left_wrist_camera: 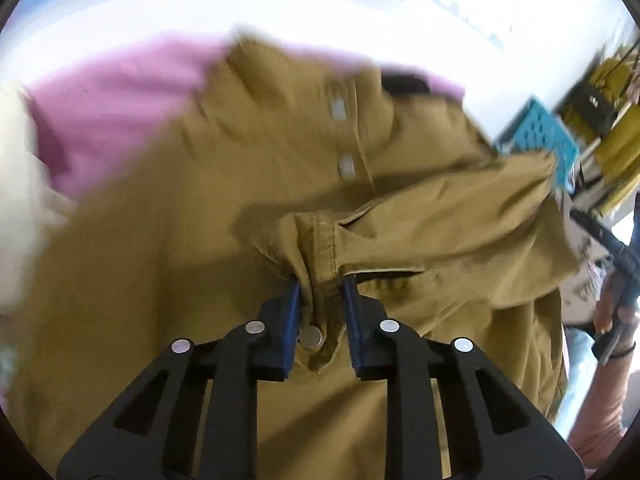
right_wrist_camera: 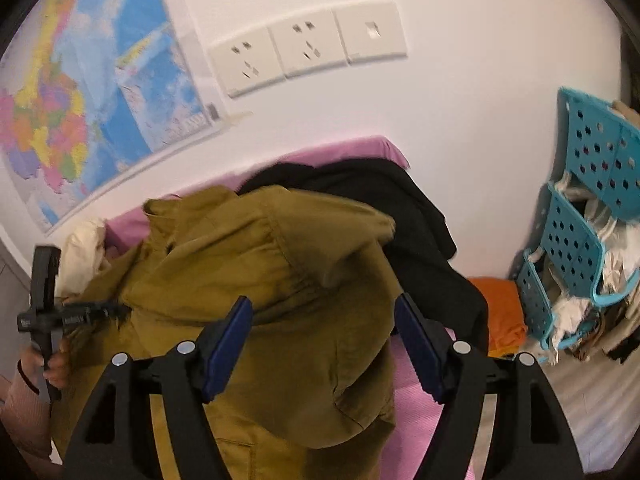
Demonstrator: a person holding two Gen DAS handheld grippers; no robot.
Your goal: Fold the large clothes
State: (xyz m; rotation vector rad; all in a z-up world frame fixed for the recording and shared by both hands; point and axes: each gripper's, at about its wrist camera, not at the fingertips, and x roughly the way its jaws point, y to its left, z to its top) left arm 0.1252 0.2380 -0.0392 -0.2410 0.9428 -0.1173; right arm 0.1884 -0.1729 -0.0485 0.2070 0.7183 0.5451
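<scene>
Left wrist view: the left gripper point(left_wrist_camera: 322, 284) is closed narrowly on the bunched sleeve cuff point(left_wrist_camera: 320, 248) of the tan jacket point(left_wrist_camera: 168, 248), low in the centre of the frame. A snap button point(left_wrist_camera: 311, 337) sits between the pads. The cuff is pinched so that the sleeve can, in all likelihood, be carried across the jacket body. The jacket fills the middle of the frame, lying on a pink sheet point(left_wrist_camera: 112, 96).

Right wrist view: the right gripper point(right_wrist_camera: 324, 312) stands wide open, holding nothing, poised above the jacket's bunched shoulder at centre frame. A black garment point(right_wrist_camera: 400, 200) lies behind, and a blue perforated rack point(right_wrist_camera: 580, 208) stands at right.
</scene>
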